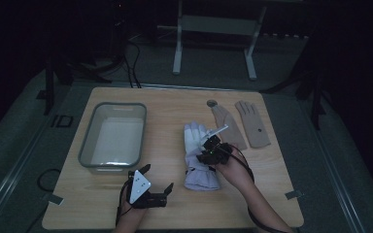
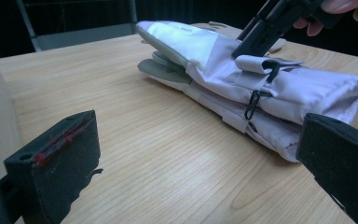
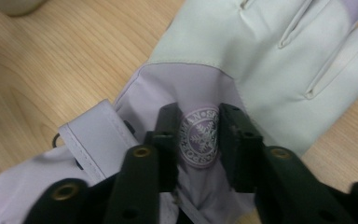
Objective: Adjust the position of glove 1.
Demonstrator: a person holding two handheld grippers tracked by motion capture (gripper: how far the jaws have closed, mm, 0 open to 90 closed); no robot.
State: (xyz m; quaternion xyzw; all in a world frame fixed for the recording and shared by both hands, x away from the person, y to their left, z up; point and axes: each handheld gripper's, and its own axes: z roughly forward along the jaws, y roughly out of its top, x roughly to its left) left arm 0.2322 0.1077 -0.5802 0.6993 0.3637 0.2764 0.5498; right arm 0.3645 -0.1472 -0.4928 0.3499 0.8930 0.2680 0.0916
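Right of the clear bin (image 1: 112, 136), mid-tabletop (image 1: 175, 204), lies the lilac-and-white ski glove pair (image 1: 199, 158), stacked one on the other, cuffs toward the person, fingers pointing away. Two tan gloves (image 1: 245, 124) sit just past it on the side away from the bin.

Right tool (image 3: 199, 140) is down on the back of the top glove, jaws parted and straddling the round snowflake badge (image 3: 200, 137). Not clenched; I can't tell whether any fabric has gathered between the pads.

Left tool (image 1: 151, 187) is released, jaws spread wide, parked near the bin's front corner, facing the cuff end of the pair and not touching it.

Risks as I see them:
- Stack is two gloves joined by a small black clip (image 2: 253, 103). A pinch on the top shell alone probably lifts one glove, drags the other, and the pair swings or twists.
- Shell fabric looks slick, and the badge is flat with no fold to bite. A shallow pinch could slip out mid-lift.
- Bite too deep and it takes both layers, bunching them.
- Loose wrist strap (image 3: 98, 140) beside the jaws could get caught instead of the body.
- With the left tool off the cuff, nothing is steadying that end, so the glove may slide on the wood.
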